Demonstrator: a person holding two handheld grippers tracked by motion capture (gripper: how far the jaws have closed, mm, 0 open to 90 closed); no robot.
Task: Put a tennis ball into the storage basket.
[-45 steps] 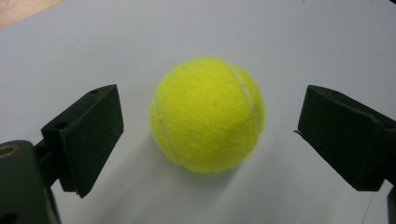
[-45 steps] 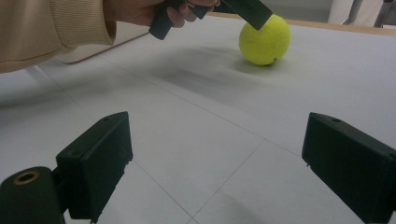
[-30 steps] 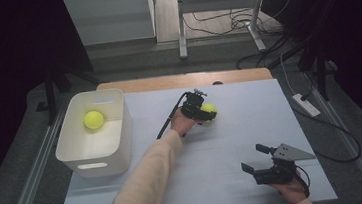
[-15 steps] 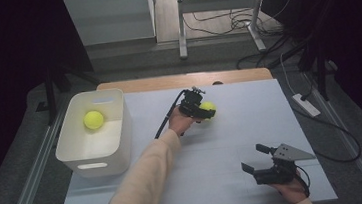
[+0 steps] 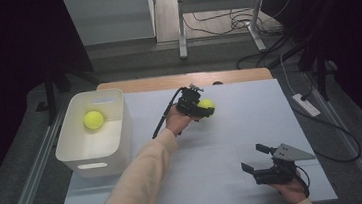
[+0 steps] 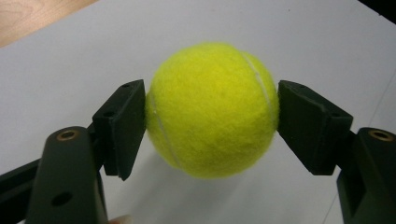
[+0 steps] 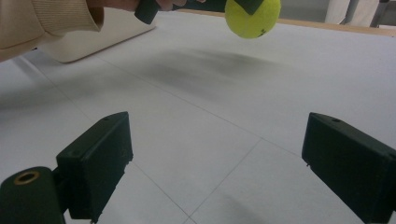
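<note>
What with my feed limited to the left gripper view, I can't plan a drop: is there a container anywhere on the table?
Observer: Yes, a white bin stands at the table's left side in the high view.
Operator: Anything in it?
Observer: A second tennis ball lies inside, much like the held ball.
Operator: And the other hand?
Observer: The right hand-held gripper is open near the table's front right, holding nothing.

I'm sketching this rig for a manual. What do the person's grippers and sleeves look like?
Both grippers are black, each with two blocky jaws and brass-coloured pivot fittings. The left gripper trails a black cable. The right gripper carries a grey three-cornered plate on top. The left arm wears a cream ribbed-cuff sleeve.
</note>
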